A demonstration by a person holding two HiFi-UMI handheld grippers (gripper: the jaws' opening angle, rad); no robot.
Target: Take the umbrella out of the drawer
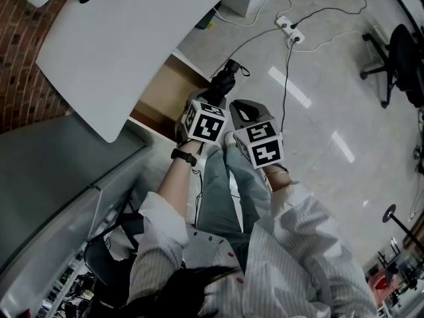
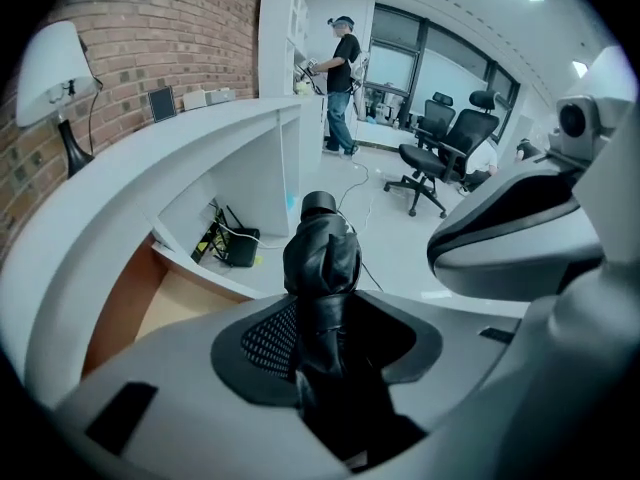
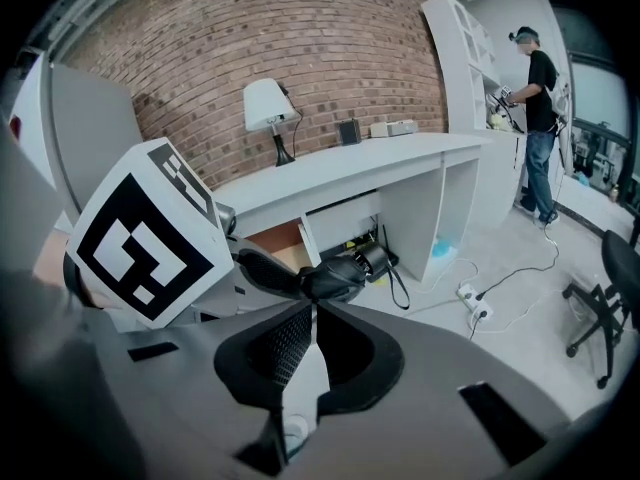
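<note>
A folded black umbrella (image 2: 320,258) sticks up between the jaws of my left gripper (image 2: 322,320), which is shut on its lower part. In the head view the umbrella (image 1: 224,82) points away from the left gripper (image 1: 213,102), above the open wooden drawer (image 1: 167,93) under the white desk (image 1: 126,38). My right gripper (image 1: 240,110) hangs just to the right of it. In the right gripper view its jaws (image 3: 313,313) meet at the tips with nothing between them, and the umbrella (image 3: 342,274) with its wrist strap lies just beyond.
A power strip (image 1: 290,32) with cables lies on the shiny floor to the right. Office chairs (image 2: 440,158) stand further off, and a person (image 3: 535,118) works at a white shelf. A lamp (image 3: 268,108) stands on the desk. A grey cabinet (image 1: 46,177) is at the left.
</note>
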